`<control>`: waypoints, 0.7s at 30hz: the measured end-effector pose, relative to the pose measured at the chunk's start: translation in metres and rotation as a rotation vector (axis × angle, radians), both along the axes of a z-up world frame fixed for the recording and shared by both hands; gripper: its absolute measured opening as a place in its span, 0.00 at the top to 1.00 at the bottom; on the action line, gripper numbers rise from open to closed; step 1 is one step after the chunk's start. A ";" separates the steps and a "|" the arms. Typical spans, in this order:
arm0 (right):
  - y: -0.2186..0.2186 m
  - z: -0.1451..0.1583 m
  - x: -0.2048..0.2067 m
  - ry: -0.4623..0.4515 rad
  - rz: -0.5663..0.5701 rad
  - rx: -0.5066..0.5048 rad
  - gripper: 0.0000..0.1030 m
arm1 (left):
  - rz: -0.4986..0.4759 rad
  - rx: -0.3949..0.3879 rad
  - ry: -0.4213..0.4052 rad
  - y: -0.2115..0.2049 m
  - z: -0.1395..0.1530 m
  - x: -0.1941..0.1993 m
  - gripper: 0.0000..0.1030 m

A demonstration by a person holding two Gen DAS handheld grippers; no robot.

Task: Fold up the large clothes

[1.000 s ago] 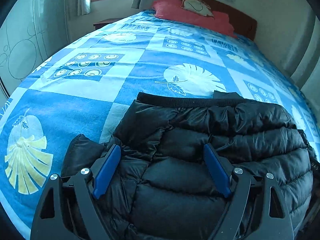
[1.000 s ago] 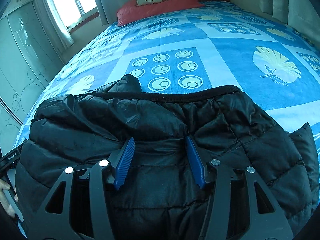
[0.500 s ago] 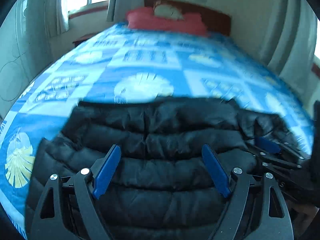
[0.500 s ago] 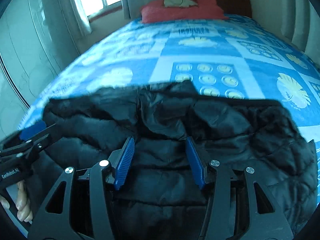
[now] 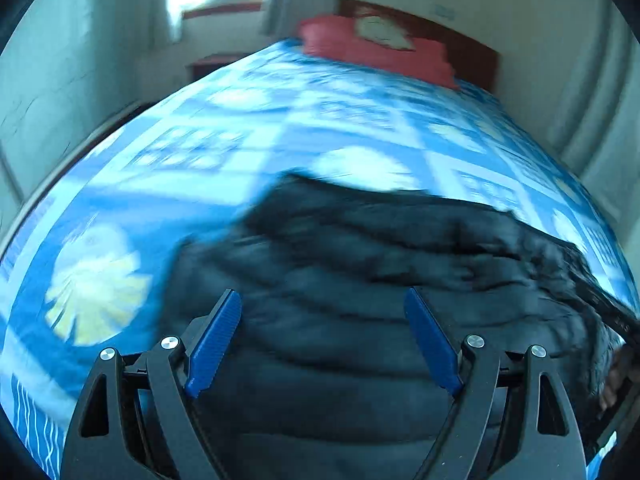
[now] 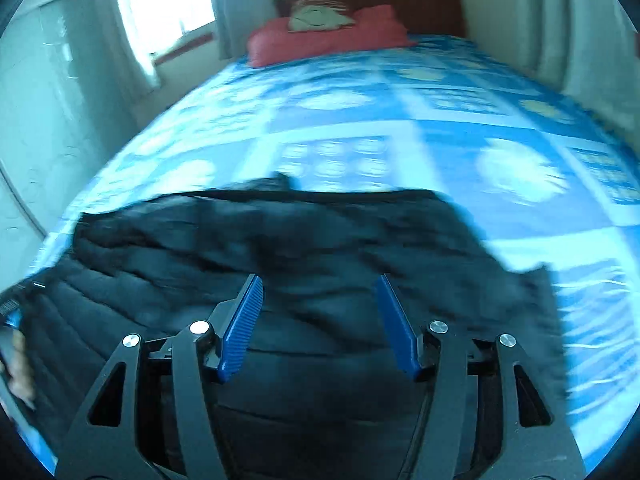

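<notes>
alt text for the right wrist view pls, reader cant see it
A black puffer jacket lies spread on a bed with a blue patterned cover, seen past the right claw, whose blue fingers stand apart above the jacket, gripping nothing, having just been opening. A red pillow sits at the wooden headboard, a bright window at left. The picture is motion-blurred.

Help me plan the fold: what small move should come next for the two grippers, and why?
Probably lower both onto the black puffer jacket to take hold of its near part. The left gripper and right gripper, whose jaws just widened, hang open above it, gripping nothing; it lies bunched on the blue bedspread.
</notes>
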State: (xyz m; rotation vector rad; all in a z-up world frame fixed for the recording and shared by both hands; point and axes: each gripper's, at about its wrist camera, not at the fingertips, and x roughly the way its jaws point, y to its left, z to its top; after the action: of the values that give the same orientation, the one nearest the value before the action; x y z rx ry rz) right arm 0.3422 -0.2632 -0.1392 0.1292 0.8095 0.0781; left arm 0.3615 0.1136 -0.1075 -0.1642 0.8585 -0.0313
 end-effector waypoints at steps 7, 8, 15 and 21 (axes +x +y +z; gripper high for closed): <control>0.000 -0.032 0.015 0.037 -0.022 -0.015 0.37 | 0.051 0.053 0.044 0.001 -0.038 0.023 0.15; 0.001 -0.030 0.014 0.035 -0.022 -0.021 0.37 | 0.050 0.076 0.048 -0.001 -0.037 0.024 0.15; -0.036 0.011 -0.056 -0.019 -0.056 0.060 0.36 | 0.064 -0.076 0.021 0.042 -0.001 -0.035 0.16; -0.086 -0.006 -0.150 0.026 -0.177 0.107 0.29 | 0.214 -0.225 0.004 0.089 0.000 -0.131 0.15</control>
State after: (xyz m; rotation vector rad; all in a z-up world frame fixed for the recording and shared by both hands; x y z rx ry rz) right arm 0.1925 -0.3489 -0.1453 0.3024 0.8172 -0.0478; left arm 0.2308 0.2025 -0.1071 -0.4668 0.8361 0.0733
